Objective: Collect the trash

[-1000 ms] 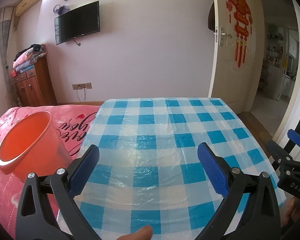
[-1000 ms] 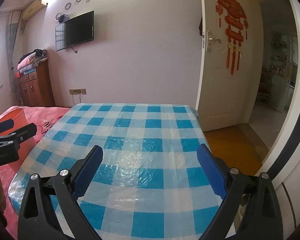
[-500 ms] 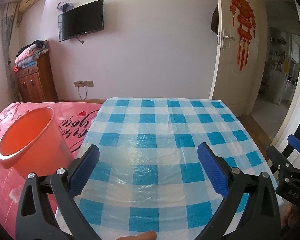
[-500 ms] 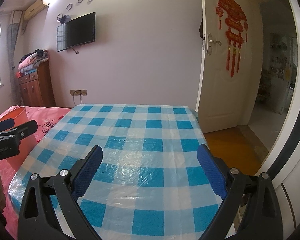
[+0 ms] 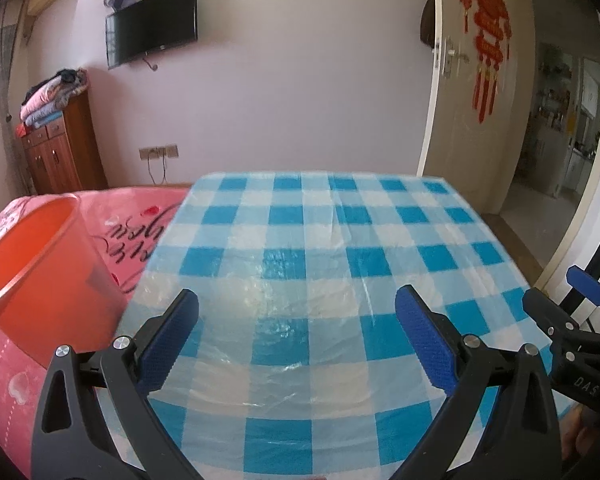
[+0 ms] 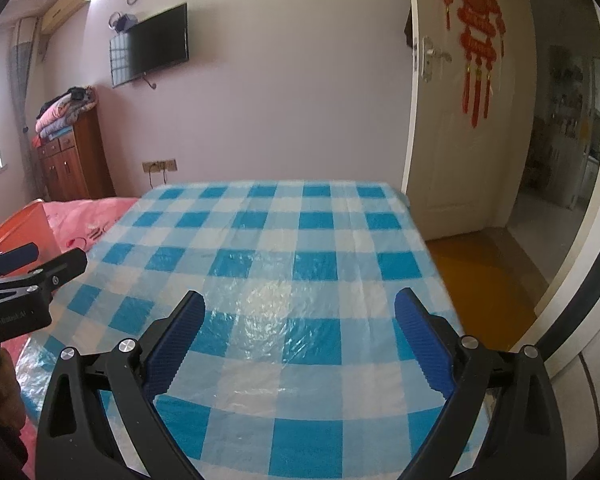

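Tongs, left (image 5: 296, 340) and right (image 6: 299, 338), gape wide, empty, above checkered desk (image 5: 320, 240); no trash visible; scan before reaching toward orange bucket (image 5: 32, 264) beside desk.

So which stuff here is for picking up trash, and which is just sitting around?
For the job:
- round orange plastic bucket, likely the bin
- left gripper, open
- right gripper, open
No trash shows in either view.

Just there:
- blue-and-white checked plastic table cover
- black wall television
- red hanging door ornament
- brown wooden cabinet
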The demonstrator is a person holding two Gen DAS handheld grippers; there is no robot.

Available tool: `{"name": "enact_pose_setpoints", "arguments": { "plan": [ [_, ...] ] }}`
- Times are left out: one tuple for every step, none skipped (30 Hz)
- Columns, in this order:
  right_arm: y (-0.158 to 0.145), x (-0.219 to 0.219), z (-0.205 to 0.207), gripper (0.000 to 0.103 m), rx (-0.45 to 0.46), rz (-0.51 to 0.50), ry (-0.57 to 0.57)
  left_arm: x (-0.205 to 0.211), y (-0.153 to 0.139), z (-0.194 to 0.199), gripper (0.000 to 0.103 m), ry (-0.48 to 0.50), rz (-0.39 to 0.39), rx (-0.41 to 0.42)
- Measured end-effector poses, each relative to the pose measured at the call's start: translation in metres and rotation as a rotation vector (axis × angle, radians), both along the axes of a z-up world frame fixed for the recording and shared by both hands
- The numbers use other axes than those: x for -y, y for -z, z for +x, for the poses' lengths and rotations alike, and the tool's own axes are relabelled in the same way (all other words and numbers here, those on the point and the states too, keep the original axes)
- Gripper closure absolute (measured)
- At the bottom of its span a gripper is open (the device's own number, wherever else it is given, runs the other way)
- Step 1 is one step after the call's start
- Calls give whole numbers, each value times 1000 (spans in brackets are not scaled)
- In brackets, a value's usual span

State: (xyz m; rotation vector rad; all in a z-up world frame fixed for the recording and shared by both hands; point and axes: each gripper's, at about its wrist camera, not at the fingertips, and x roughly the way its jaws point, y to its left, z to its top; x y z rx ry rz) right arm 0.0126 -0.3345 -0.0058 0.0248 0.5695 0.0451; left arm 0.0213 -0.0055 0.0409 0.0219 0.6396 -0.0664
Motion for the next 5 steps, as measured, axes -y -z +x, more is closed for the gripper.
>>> {"name": "enact_pose_setpoints", "arguments": {
  "plan": [
    [6,0,5,8,-18,2,-2,1,4,3,4,-3,0,-12],
    [13,0,13,8,-46,7,-7,2,11,8,4,-7,-3,-27],
    [20,0,20,8,-71,14,-11,3,16,13,4,-11,-4,-40],
    [26,0,25,8,-90,23,-13,4,23,19,4,-19,-4,-57],
    [33,0,32,8,-112,32,-18,6,30,25,4,-27,-5,-74]
  ]
}}
